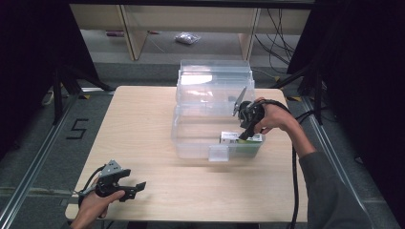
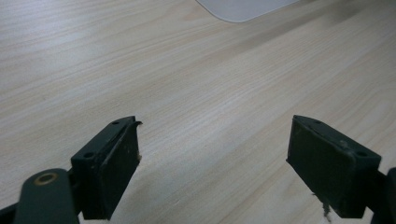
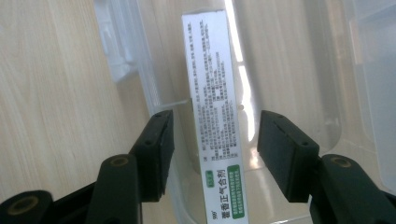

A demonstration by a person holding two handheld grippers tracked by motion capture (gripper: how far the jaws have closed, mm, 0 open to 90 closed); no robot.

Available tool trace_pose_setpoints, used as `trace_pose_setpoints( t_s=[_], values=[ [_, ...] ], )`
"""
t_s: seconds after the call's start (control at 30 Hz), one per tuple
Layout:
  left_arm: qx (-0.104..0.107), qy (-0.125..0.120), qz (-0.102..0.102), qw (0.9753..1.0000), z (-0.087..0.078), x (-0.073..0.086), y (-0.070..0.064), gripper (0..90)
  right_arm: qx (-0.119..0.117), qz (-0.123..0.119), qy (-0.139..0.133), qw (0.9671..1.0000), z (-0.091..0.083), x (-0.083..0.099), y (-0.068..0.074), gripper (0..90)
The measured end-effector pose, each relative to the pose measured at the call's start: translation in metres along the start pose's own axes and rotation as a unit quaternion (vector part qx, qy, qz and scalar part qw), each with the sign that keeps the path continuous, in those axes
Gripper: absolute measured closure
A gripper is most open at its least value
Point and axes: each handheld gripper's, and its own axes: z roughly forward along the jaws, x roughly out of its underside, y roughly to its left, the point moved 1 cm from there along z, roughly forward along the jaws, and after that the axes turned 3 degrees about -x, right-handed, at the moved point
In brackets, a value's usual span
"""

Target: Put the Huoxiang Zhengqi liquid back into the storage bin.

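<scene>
Over the table: we see a light wooden tabletop (image 1: 153,143) bearing a clear plastic storage box (image 1: 191,138) with its transparent lid (image 1: 215,78) hinged open behind it.

Box contents: a narrow white cardboard carton with green panels and small black print (image 1: 241,139) lies inside the clear box, near its front right corner.

Right gripper (image 1: 247,130): we hold it over the right part of the box, pointing down toward the carton.

Right jaws: in the right gripper view the two black jaws stand apart on either side of the carton (image 3: 217,135), with a visible gap between each pad and the carton's long edges; we cannot tell whether the pads hang above the carton or level with it.

Carton lie: it runs lengthwise between the jaws, printed face up, green label toward the gripper, close beside the box's front wall (image 3: 154,100).

Left gripper (image 1: 133,189): we hold it low at the near left corner of the table, well apart from the box.

Left jaws: in the left gripper view they stand wide apart over bare wood (image 2: 187,93), with nothing between them.

Far edge of that view: a pale rounded corner of the box (image 2: 243,8).
</scene>
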Motion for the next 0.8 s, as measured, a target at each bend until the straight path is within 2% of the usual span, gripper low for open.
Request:
trace_pose_setpoints(
  t_s=[0.07,0.1,0.2,0.27,0.3,0.33,0.4,0.43,0.47,0.53,0.57,0.63,0.73,0.77,0.8],
  values=[
    [0.000,0.001,0.000,1.0000,0.000,0.000,0.000,16.1,0.005,-0.006,-0.003,1.0000,-0.003,0.000,0.000,46.3],
    [-0.001,-0.001,0.000,1.0000,0.000,0.000,0.000,16.1,0.007,0.006,-0.003,1.0000,-0.004,0.000,0.002,45.7],
    [0.000,0.000,0.001,1.0000,0.000,0.000,0.000,16.1,0.009,-0.002,-0.005,0.9999,-0.005,0.000,0.001,45.0],
    [-0.002,0.007,0.008,0.9999,-0.001,0.000,0.001,16.1,0.009,0.012,-0.009,0.9998,-0.007,0.002,0.002,44.1],
    [-0.004,0.010,0.016,0.9998,-0.002,0.000,0.002,16.1,0.013,0.011,-0.010,0.9998,-0.008,0.002,0.002,44.1],
    [0.000,-0.004,0.000,1.0000,0.001,0.000,0.000,16.1,0.015,0.017,-0.012,0.9997,-0.009,0.002,0.002,43.4],
    [0.000,0.000,0.001,1.0000,0.000,0.000,0.000,16.1,0.013,0.029,-0.014,0.9994,-0.010,0.002,0.004,41.4],
    [-0.004,0.001,0.002,1.0000,0.000,0.000,0.000,16.1,0.005,0.041,-0.025,0.9988,-0.010,0.001,0.005,40.9],
    [-0.004,0.000,0.002,1.0000,0.000,0.000,0.000,16.1,0.007,0.046,-0.029,0.9985,-0.010,0.001,0.005,41.0],
    [-0.003,0.001,0.002,1.0000,-0.001,0.000,0.000,16.1,0.009,0.046,-0.038,0.9982,-0.010,0.001,0.006,40.1],
    [-0.003,0.008,0.011,0.9999,-0.002,0.000,0.002,16.1,0.012,0.048,-0.042,0.9979,-0.011,0.001,0.006,39.1],
    [-0.004,0.001,0.002,1.0000,-0.001,0.000,0.000,16.1,0.013,0.071,-0.049,0.9962,-0.012,0.002,0.008,37.9],
    [-0.005,-0.002,0.002,1.0000,0.000,0.000,0.000,16.1,0.011,0.073,-0.059,0.9955,-0.012,0.003,0.008,36.8],
    [-0.005,-0.002,0.001,1.0000,0.000,0.000,0.000,16.1,0.018,0.090,-0.064,0.9937,-0.013,0.005,0.010,34.8],
    [-0.005,-0.002,0.001,1.0000,0.000,0.000,0.000,16.1,0.018,0.090,-0.064,0.9937,-0.013,0.005,0.010,34.8]
  ],
)
